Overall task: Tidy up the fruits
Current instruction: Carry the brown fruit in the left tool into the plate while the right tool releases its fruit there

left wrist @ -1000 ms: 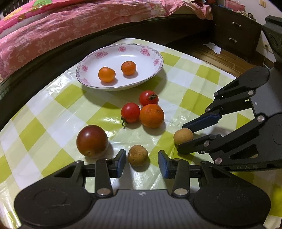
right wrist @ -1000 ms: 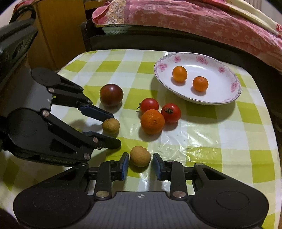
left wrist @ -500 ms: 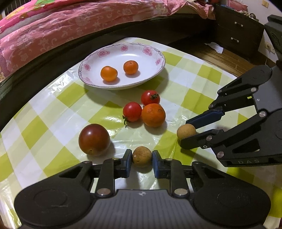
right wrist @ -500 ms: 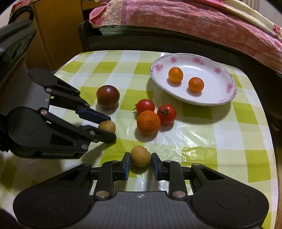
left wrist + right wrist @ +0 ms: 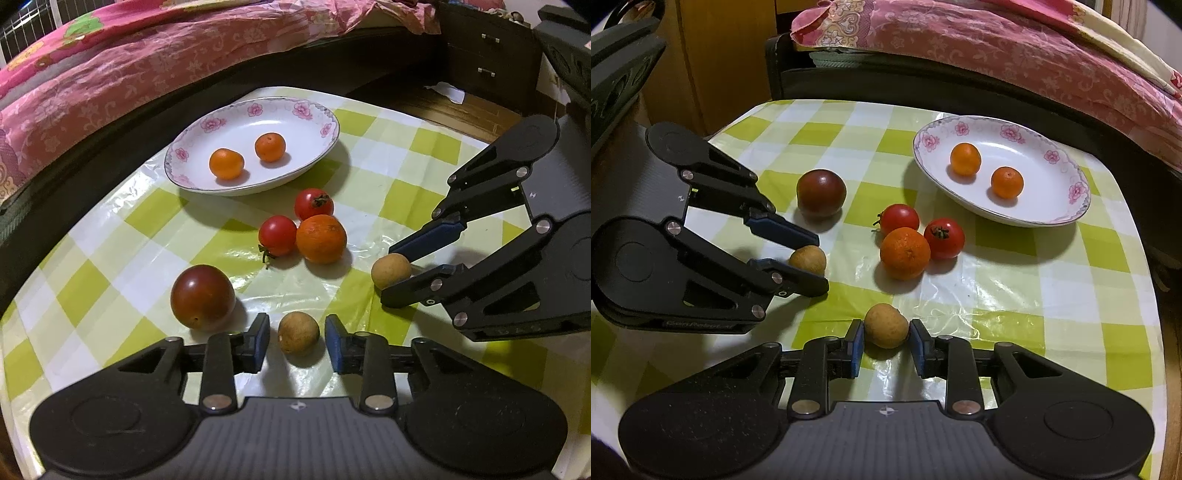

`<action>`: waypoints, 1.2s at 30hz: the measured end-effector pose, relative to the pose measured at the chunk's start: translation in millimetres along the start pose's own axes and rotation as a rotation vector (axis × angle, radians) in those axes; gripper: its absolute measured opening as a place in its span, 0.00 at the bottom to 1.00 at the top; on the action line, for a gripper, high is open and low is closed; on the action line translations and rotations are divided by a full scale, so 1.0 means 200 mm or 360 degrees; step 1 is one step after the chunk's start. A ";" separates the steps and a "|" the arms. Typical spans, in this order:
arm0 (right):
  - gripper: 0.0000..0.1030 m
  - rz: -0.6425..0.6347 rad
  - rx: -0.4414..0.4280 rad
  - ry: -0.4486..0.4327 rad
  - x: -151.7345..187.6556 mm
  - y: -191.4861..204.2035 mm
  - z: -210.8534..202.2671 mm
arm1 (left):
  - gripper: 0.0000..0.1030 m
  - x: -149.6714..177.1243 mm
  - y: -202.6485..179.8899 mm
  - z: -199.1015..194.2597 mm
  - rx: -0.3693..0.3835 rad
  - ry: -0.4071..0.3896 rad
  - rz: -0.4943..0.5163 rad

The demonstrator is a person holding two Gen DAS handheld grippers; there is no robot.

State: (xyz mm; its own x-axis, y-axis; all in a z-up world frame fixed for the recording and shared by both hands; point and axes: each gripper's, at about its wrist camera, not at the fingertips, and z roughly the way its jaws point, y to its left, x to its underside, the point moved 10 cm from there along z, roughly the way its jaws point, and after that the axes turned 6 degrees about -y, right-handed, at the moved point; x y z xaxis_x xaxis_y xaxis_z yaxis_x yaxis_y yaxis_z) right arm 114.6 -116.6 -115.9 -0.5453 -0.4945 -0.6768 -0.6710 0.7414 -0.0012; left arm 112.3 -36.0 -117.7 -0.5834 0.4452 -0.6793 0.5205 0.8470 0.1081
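Between the fingers of my left gripper (image 5: 296, 345) lies a small brown fruit (image 5: 298, 333) on the checked table (image 5: 369, 162). Its jaws are opening, with a gap on each side of the fruit. My right gripper (image 5: 886, 345) is shut on a second brown fruit (image 5: 886, 325), its blue pads (image 5: 856, 347) pressed against both sides. Each gripper also shows in the other's view: the right gripper (image 5: 391, 275) and the left gripper (image 5: 817, 264). A white flowered plate (image 5: 325, 129) holds two small oranges (image 5: 226, 163). Two red tomatoes (image 5: 277, 235), a larger orange (image 5: 321, 239) and a dark red fruit (image 5: 203, 297) lie loose.
A bed with a pink floral cover (image 5: 147, 55) runs along the far side of the table, its dark frame close to the plate. A dark nightstand (image 5: 487, 55) stands at the right, a wooden cabinet (image 5: 720, 55) on the other side.
Both grippers closed onto their brown fruits. The left one has since parted from its fruit again, while the right one keeps its pads on its fruit.
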 end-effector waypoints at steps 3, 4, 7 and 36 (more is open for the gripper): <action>0.24 -0.0004 -0.0001 -0.0001 0.00 0.00 0.00 | 0.46 0.00 0.02 0.00 -0.0009 -0.0006 -0.0015; 0.24 0.0001 -0.0002 -0.0003 0.00 0.01 0.00 | 0.47 0.01 0.02 0.00 -0.0010 -0.0006 -0.0020; 0.24 0.0002 -0.0003 -0.0006 0.00 0.01 -0.01 | 0.47 0.01 0.01 0.00 -0.0019 -0.0005 -0.0012; 0.21 0.0105 0.0055 -0.0094 -0.12 -0.05 -0.05 | 0.31 -0.21 0.03 -0.04 -0.0004 -0.0068 -0.0127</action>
State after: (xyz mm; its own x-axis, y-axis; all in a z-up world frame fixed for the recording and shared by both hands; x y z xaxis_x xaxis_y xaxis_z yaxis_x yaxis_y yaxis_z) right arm 129.0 -117.5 -92.6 -0.5563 -0.4173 -0.7186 -0.6163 0.7873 0.0199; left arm 135.4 -47.6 -82.1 -0.5959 0.3638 -0.7159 0.4719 0.8800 0.0544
